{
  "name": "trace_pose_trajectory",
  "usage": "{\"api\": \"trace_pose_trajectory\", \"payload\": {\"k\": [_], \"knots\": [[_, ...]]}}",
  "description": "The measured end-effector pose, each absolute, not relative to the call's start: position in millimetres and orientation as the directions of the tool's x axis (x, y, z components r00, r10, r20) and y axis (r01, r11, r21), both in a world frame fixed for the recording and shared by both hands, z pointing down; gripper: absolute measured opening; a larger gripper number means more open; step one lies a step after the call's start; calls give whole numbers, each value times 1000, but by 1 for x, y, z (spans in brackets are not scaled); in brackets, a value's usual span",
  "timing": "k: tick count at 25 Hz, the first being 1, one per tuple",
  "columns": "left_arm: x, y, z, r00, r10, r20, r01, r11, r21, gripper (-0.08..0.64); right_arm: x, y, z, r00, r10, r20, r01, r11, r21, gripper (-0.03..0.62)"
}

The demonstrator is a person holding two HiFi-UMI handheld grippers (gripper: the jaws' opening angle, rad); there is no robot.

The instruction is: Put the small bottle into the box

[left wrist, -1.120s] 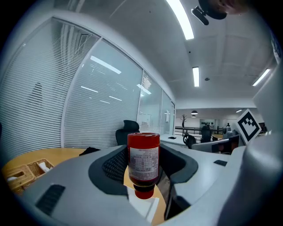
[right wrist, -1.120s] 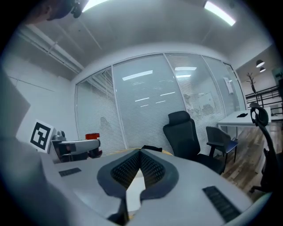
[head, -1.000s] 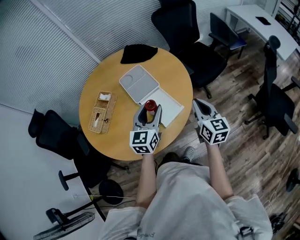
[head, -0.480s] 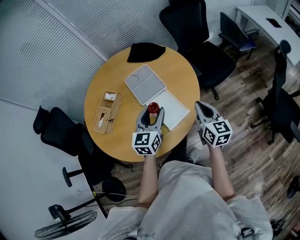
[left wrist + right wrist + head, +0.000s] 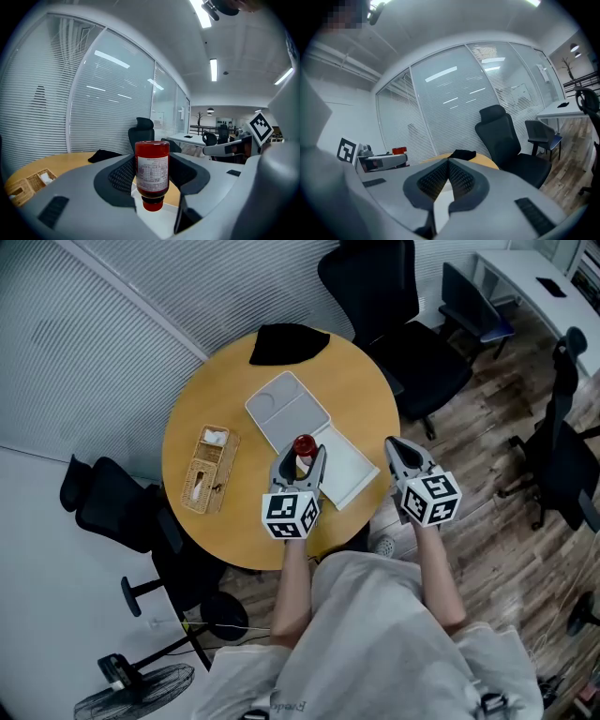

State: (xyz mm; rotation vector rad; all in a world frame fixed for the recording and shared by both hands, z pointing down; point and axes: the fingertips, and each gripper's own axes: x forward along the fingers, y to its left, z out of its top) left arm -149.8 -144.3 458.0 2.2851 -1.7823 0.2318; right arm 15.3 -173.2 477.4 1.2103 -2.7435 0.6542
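A small red bottle [image 5: 152, 174] with a white label hangs upside down, cap at the bottom, between the pads of my left gripper [image 5: 298, 463], which is shut on it. In the head view the bottle [image 5: 303, 446] is held above the open white box [image 5: 344, 470] lying on the round wooden table [image 5: 230, 399]. The box's lid [image 5: 287, 409] lies open beyond it. My right gripper [image 5: 403, 456] hovers off the table's right edge, jaws pressed together with nothing between them. In the right gripper view the bottle [image 5: 399, 150] shows at far left.
A wicker basket [image 5: 203, 469] holding small items sits at the table's left. A black cloth [image 5: 287, 342] lies at the far edge. Black office chairs [image 5: 386, 296] stand around the table, another [image 5: 108, 507] at the left. A floor fan [image 5: 141, 690] stands lower left.
My left gripper and the bottle have shifted slightly up the view, staying over the box. The right gripper holds roughly the same place.
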Motion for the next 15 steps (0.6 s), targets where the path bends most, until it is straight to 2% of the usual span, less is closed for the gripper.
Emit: {"api": "trace_pose_trajectory", "payload": {"k": [6, 15], "knots": [[-159, -169, 477, 270, -904, 330, -959, -283, 11, 236, 4, -195, 486, -690, -682, 243, -715, 590, -375, 17], [-152, -196, 511, 348, -814, 465, -888, -446, -114, 236, -7, -210, 516, -695, -649, 309, -715, 574, -400, 17]]}}
